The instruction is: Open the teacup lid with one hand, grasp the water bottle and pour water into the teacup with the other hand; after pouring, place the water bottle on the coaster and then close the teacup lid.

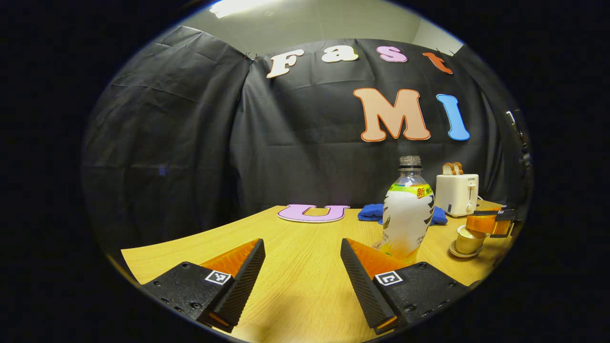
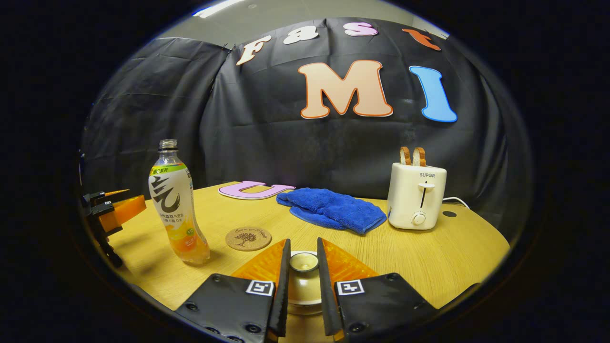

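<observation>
Right tongs (image 2: pixel 303 267) narrowed around the teacup lid (image 2: pixel 304 261); left tongs (image 1: pixel 302 267) wide, bottle (image 1: pixel 407 214) just ahead, right.

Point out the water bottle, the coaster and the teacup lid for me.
water bottle (image 2: pixel 177 209): right gripper view, on its label.
coaster (image 2: pixel 248 238): right gripper view, on its middle.
teacup lid (image 2: pixel 303 262): right gripper view, on its knob, between the right gripper's fingers.
</observation>
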A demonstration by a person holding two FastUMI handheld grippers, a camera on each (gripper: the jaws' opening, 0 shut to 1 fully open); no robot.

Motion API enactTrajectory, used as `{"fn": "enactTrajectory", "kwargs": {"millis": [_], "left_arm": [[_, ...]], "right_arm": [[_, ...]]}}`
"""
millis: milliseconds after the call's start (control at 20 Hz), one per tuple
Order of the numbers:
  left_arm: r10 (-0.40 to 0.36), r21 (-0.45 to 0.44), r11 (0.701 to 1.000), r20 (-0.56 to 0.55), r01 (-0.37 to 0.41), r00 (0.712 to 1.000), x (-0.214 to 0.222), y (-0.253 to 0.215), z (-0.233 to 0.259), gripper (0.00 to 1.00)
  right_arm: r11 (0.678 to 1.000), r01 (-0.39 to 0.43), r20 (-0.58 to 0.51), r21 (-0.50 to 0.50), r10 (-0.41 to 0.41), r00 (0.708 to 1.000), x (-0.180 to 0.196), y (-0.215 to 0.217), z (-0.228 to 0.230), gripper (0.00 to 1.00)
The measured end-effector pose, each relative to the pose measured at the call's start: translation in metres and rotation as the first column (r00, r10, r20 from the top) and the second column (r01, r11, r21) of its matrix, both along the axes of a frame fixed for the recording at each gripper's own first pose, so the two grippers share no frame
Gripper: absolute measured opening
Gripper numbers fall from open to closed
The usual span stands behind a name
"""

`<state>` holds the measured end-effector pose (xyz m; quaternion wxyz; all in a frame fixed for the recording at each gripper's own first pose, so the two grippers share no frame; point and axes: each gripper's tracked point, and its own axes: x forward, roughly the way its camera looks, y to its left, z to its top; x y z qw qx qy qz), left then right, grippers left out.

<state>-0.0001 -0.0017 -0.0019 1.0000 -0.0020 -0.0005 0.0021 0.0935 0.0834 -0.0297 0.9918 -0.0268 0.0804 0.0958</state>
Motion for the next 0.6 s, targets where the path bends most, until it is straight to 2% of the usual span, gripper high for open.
{"fn": "enactTrajectory", "kwargs": {"millis": [300,450,600], "left_arm": [[-0.050,0.001,0.999,0.003,0.050,0.999,0.000,-0.006,0.001,0.93],[-0.115,-0.001,0.993,0.005,0.115,0.993,-0.001,-0.023,0.001,0.93],[-0.211,-0.003,0.978,0.008,0.211,0.978,-0.007,-0.039,0.000,0.93]], "right_arm": [[1.000,-0.001,0.081,0.005,0.001,0.997,-0.010,-0.001,0.013,0.34],[1.000,0.000,0.122,0.007,-0.001,0.993,-0.018,-0.004,0.020,0.34],[0.999,0.006,0.119,0.042,-0.011,0.993,-0.025,-0.012,0.020,0.33]]}}
